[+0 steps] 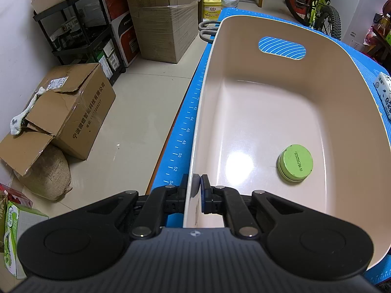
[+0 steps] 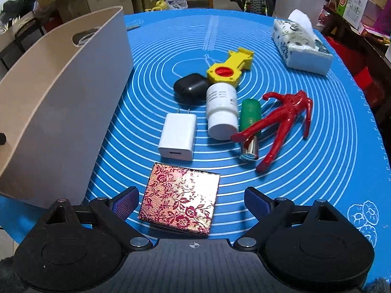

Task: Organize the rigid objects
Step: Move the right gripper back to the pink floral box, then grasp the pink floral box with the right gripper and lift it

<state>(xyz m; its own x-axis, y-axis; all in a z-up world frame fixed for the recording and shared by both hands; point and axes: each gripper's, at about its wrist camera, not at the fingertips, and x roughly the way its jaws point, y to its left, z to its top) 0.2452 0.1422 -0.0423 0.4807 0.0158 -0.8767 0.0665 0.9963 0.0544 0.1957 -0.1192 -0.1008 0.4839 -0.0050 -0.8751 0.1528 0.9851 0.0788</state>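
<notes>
My left gripper [image 1: 197, 190] is shut on the near rim of a beige plastic bin [image 1: 244, 112]; a green round tin [image 1: 295, 164] lies inside it. The bin also shows at the left of the right wrist view [image 2: 61, 102]. My right gripper [image 2: 190, 202] is open, its fingers on either side of a red floral foil box [image 2: 179, 201] on the blue mat [image 2: 317, 146]. Beyond lie a white charger [image 2: 178, 135], a white bottle [image 2: 222, 111], a black case [image 2: 191, 88], a yellow and red tool [image 2: 231, 67], a green tube [image 2: 249, 122] and a red figure [image 2: 281, 122].
A tissue pack [image 2: 301, 46] sits at the mat's far right. Grey scissors handles [image 1: 207, 30] lie beyond the bin. Cardboard boxes [image 1: 70, 119], a black shelf [image 1: 80, 29] and a sack [image 1: 48, 173] stand on the floor left of the table. A bicycle [image 1: 315, 2] stands behind.
</notes>
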